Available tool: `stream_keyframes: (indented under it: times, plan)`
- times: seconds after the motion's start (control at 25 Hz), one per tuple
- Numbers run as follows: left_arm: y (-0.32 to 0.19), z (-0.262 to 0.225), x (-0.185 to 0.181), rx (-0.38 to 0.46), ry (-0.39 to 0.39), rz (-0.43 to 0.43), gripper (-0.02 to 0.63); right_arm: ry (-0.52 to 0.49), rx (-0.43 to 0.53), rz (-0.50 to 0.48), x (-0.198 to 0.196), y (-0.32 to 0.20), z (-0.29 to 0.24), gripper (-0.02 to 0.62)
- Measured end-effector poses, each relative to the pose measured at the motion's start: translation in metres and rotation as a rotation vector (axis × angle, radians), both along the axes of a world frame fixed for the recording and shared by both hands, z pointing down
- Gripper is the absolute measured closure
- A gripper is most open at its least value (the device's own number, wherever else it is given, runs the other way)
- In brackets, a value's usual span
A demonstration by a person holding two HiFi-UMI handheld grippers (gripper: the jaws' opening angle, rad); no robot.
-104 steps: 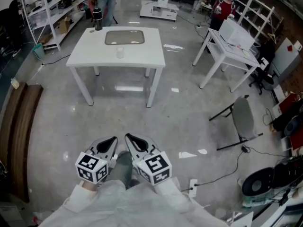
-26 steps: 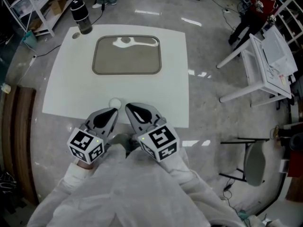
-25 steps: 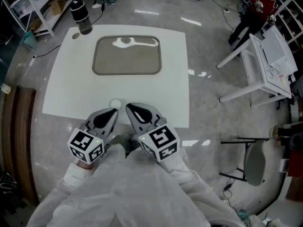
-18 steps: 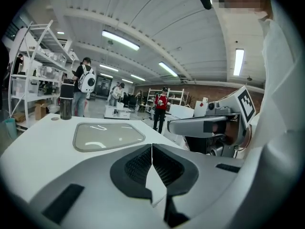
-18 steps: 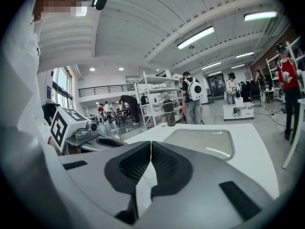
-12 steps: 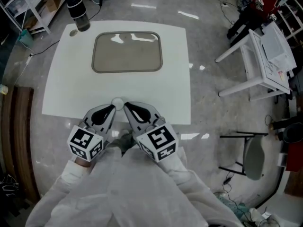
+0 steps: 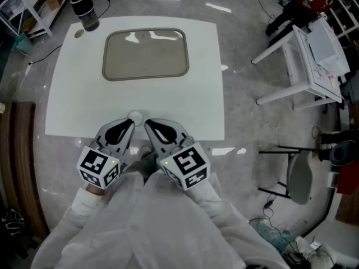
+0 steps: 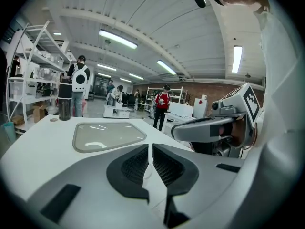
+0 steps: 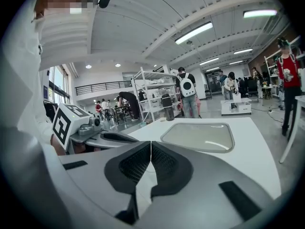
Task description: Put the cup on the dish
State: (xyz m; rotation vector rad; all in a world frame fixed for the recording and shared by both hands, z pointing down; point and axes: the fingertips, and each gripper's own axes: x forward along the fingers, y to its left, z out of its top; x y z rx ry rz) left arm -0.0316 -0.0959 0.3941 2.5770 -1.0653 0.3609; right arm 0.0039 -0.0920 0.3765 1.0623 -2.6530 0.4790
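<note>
Left tool [image 7: 129,123], right tool [image 7: 148,123] (closed); cup [image 7: 135,115] apparently ahead

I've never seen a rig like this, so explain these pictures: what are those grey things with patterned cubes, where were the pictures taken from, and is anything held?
No robot: a person holds a two-jaw gripper in each hand. The overhead picture is from a camera on the person's head, looking down at the left gripper and right gripper; the cubes are part of them. The other two come from cameras riding on each gripper, looking along its jaws. On the white table stand a white cup just past the tips, an empty dish beyond and a dark bottle at the far left corner. Both grippers are shut, holding nothing.
</note>
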Motion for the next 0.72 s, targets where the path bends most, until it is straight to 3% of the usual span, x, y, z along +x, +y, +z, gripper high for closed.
stream_keyframes:
  times: [0.4,0.56,0.72]
  plan:
    - [-0.003,0.023,-0.001,-0.056,-0.026,0.021,0.578,0.014,-0.061,-0.012,-0.002,0.000,0.026,0.581]
    - [-0.006,0.031,-0.009,-0.070,-0.026,-0.002,0.509,0.023,-0.084,-0.010,-0.005,0.001,0.037,0.581]
    - [-0.007,0.046,-0.013,-0.086,-0.076,0.006,0.424,0.037,-0.113,-0.010,-0.004,0.002,0.045,0.581]
